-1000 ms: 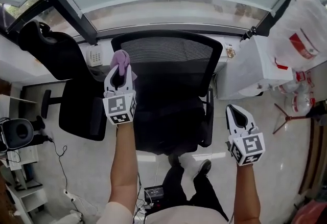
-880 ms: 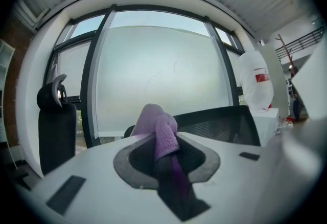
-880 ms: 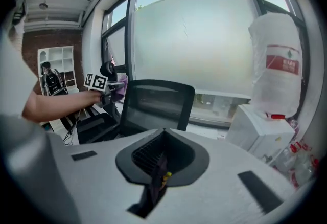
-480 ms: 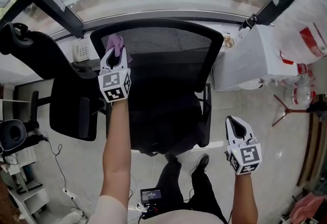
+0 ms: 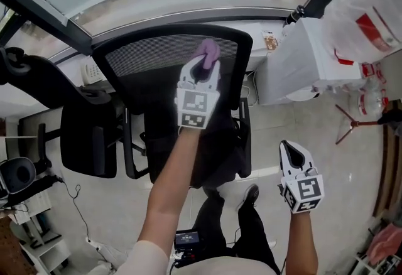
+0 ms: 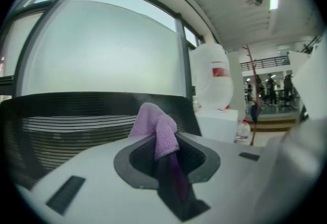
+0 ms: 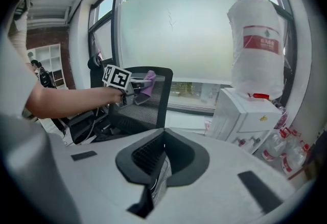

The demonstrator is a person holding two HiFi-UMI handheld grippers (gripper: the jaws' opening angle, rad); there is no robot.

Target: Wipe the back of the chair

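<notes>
Black mesh chair back (image 5: 151, 60) upright before the window, probably springy, stiffest along the rim. Soft purple cloth (image 5: 208, 50), light and limp, seemingly against the mesh near the top edge, pinched tight in the left tongs (image 5: 203, 66). Right tongs (image 5: 293, 149) closed on nothing, low and well apart. Red label on white sack (image 5: 377, 4) too blurred to read.

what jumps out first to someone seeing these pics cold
A purple cloth pinched in the left tongs, up at the top edge of the black mesh chair back, mid-frame in the head view. The right tongs hang shut and empty at lower right, and a white water dispenser stands right of the chair.
</notes>
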